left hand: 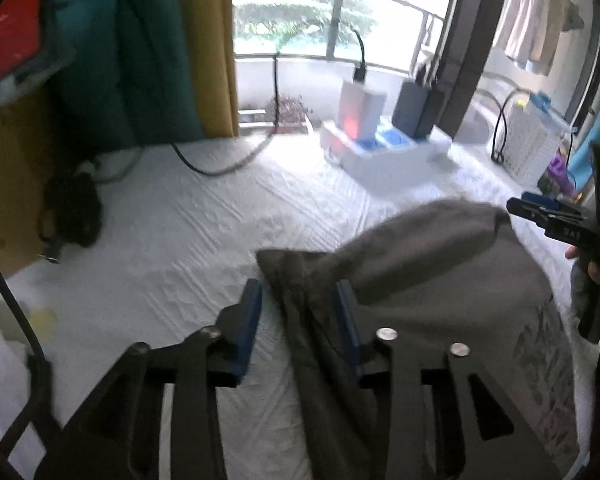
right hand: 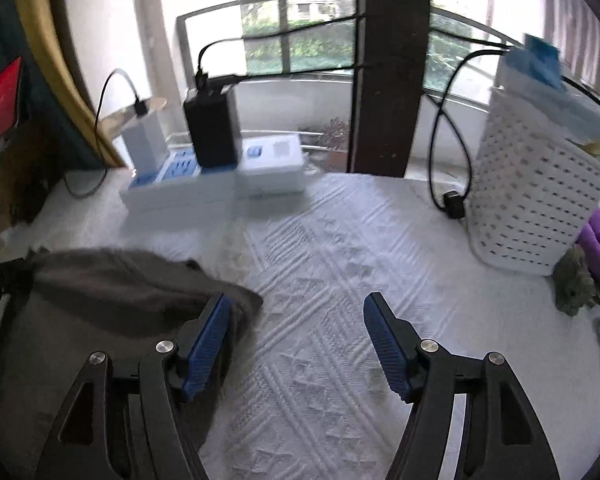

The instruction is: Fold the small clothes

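Note:
A small dark grey garment [left hand: 440, 280] lies on the white textured cloth [left hand: 188, 236], partly folded over itself. My left gripper [left hand: 300, 300] stands open, its blue pads on either side of a bunched fold at the garment's left edge. The right gripper [left hand: 540, 216] shows at the right edge of the left wrist view, beside the garment's far corner. In the right wrist view my right gripper [right hand: 298, 312] is open and empty above the cloth [right hand: 340, 264]; the garment [right hand: 112, 296] lies at lower left, under the left finger [right hand: 208, 340].
White boxes with blue inserts and power banks with cables [left hand: 380, 128] stand at the back by the window. A white perforated basket [right hand: 536, 200] stands at the right, with purple and green items [right hand: 596, 248] beside it. A black cable bundle [left hand: 72, 208] lies far left.

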Tool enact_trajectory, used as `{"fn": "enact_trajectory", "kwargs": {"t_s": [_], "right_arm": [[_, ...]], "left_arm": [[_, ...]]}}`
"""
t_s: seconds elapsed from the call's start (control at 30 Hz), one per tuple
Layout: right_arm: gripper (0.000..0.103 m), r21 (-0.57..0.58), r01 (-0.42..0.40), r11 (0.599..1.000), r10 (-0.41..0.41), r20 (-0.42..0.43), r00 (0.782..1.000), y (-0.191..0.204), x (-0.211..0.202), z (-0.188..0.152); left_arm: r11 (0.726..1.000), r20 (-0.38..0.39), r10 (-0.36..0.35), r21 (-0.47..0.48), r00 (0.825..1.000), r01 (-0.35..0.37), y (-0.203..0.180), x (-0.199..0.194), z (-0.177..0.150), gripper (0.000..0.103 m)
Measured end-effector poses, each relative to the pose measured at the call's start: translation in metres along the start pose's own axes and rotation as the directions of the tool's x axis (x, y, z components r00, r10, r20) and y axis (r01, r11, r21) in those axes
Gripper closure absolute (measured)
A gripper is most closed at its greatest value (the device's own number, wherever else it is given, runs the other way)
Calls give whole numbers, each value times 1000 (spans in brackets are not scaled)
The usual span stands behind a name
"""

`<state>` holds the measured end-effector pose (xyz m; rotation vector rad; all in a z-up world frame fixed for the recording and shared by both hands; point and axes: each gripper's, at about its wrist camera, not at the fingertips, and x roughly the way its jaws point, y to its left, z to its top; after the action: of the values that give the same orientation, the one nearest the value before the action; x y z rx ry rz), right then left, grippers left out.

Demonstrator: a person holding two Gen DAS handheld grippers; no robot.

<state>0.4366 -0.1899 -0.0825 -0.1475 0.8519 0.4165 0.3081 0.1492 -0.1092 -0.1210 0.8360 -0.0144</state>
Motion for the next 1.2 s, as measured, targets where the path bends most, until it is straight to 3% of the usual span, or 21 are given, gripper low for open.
{"fn": "enact_trajectory", "kwargs": {"t_s": [0.17, 0.27, 0.37, 0.53, 0.67, 0.73, 1.0, 1.2], "right_arm": [[31, -22, -61, 998, 61, -3, 998, 12, -20, -2], [31, -97, -69, 993, 65, -40, 997, 32, -20, -14], [31, -173, -34, 984, 19, -87, 996, 47, -12, -32], [29, -203, 13, 979, -32, -90, 995, 50, -11, -49], [28, -218, 31, 975, -52, -90, 995, 45, -20, -57], [27, -220, 31, 975, -53, -94, 994, 43, -23, -61], [27, -183, 52, 982, -67, -76, 995, 35, -45, -66], [27, -158, -18, 987, 9, -60, 998, 44, -57, -67]], "left_arm": [[999, 43, -38, -12, 998, 38, -2, -23, 0, 64], [997, 20, -73, 17, 997, 73, -15, -25, -5, 64], [994, -23, -97, 50, 995, 98, -27, -20, -15, 64], [996, -99, -20, 81, 995, 28, -28, -3, -33, 64], [997, -75, -8, 74, 997, 14, -19, -7, -37, 64], [996, -79, 50, 81, 996, -43, -15, -9, -38, 62], [1000, -66, -3, 26, 998, 5, -9, -28, -41, 61], [995, -62, -76, 66, 995, 80, -30, -37, -45, 61]]}}
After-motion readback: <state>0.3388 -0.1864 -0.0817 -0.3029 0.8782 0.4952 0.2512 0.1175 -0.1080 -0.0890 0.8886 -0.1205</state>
